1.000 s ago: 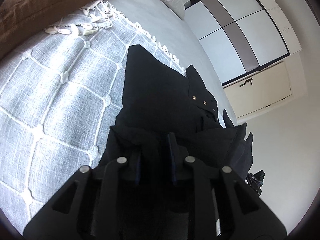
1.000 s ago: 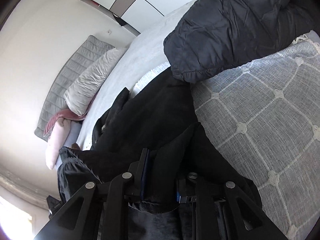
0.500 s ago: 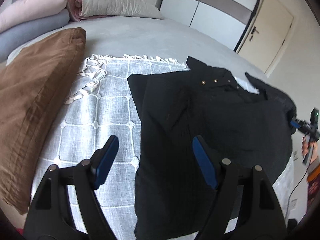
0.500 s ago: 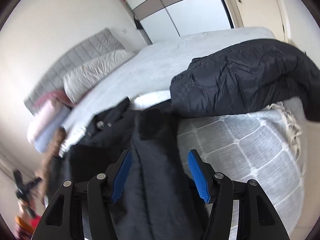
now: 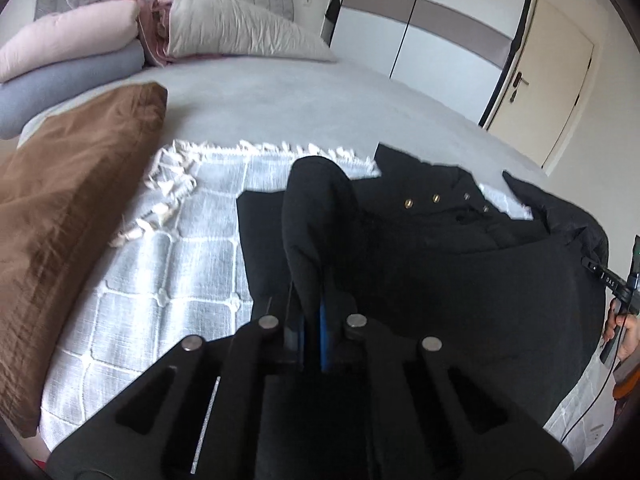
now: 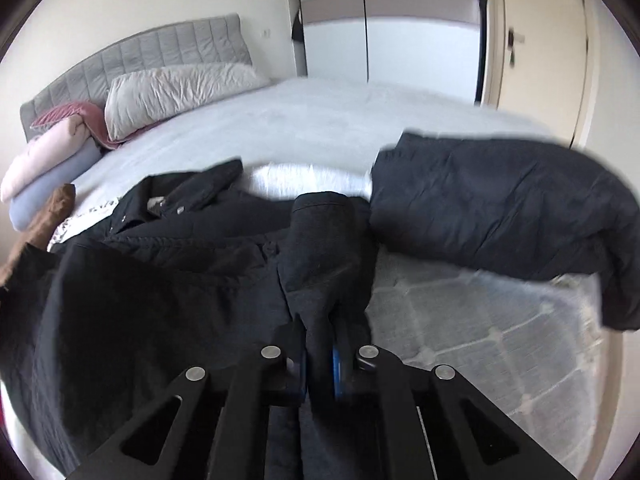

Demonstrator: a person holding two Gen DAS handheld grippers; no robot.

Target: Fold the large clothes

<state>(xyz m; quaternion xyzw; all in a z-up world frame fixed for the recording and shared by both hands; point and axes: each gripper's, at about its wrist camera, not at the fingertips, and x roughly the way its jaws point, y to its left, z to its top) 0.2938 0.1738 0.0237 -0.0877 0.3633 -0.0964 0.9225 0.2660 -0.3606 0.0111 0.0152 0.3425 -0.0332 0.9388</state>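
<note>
A large black coat [image 5: 460, 264] with gold buttons lies spread on a white checked throw [image 5: 176, 272] at the near end of the bed. My left gripper [image 5: 307, 316] is shut on a raised fold of the coat's near left edge. In the right wrist view the same coat [image 6: 160, 288] fills the lower left. My right gripper [image 6: 320, 354] is shut on a raised fold at its near right edge. The coat's collar lies toward the far side.
A brown pillow [image 5: 68, 208] lies left of the throw. A dark puffer jacket [image 6: 500, 208] lies folded on the right of the throw [image 6: 480, 320]. Stacked pillows [image 5: 80, 52] sit at the headboard. Wardrobe [image 5: 432, 36] and door [image 5: 552, 80] stand behind the bed.
Both grippers were shut on the coat a second ago, opened half a second ago, and are now shut again on folds at the coat's near edge.
</note>
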